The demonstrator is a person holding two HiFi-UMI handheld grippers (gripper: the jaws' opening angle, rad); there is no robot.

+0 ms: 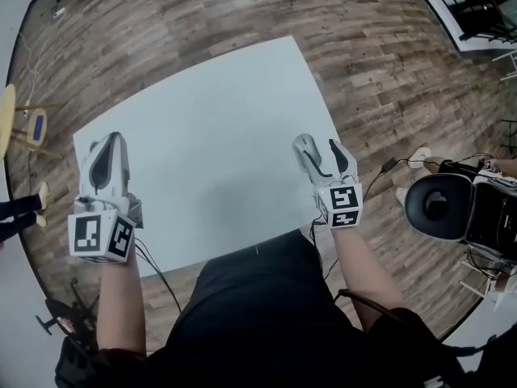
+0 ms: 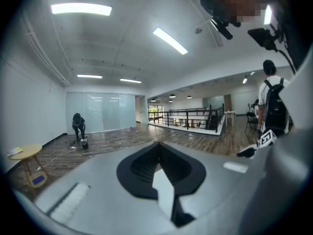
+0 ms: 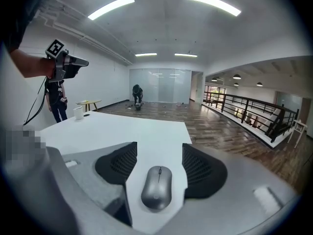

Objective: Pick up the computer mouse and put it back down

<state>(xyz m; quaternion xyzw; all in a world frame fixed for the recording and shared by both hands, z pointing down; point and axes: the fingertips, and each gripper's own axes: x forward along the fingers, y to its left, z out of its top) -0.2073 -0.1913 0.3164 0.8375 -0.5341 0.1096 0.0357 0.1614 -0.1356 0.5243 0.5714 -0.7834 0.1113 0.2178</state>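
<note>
A grey computer mouse (image 3: pixel 157 187) lies on the white table (image 1: pixel 210 136), near its right edge. My right gripper (image 3: pixel 159 155) is open and straddles the mouse, with a strip of table showing between the mouse and each black pad. In the head view the right gripper (image 1: pixel 319 148) sits low over the table's right edge, and the mouse is hidden between its fingers. My left gripper (image 1: pixel 107 148) hovers at the table's left corner, shut and holding nothing. In its own view the left gripper (image 2: pixel 157 146) has its pads meeting at the tips over bare tabletop.
A white cup (image 3: pixel 78 113) stands at the table's far left corner. A black round seat (image 1: pixel 436 204) and cables sit on the wood floor to the right. A small yellow table (image 1: pixel 6 120) is off to the left. A person (image 2: pixel 78 126) crouches far back; a railing (image 2: pixel 190 119) runs behind.
</note>
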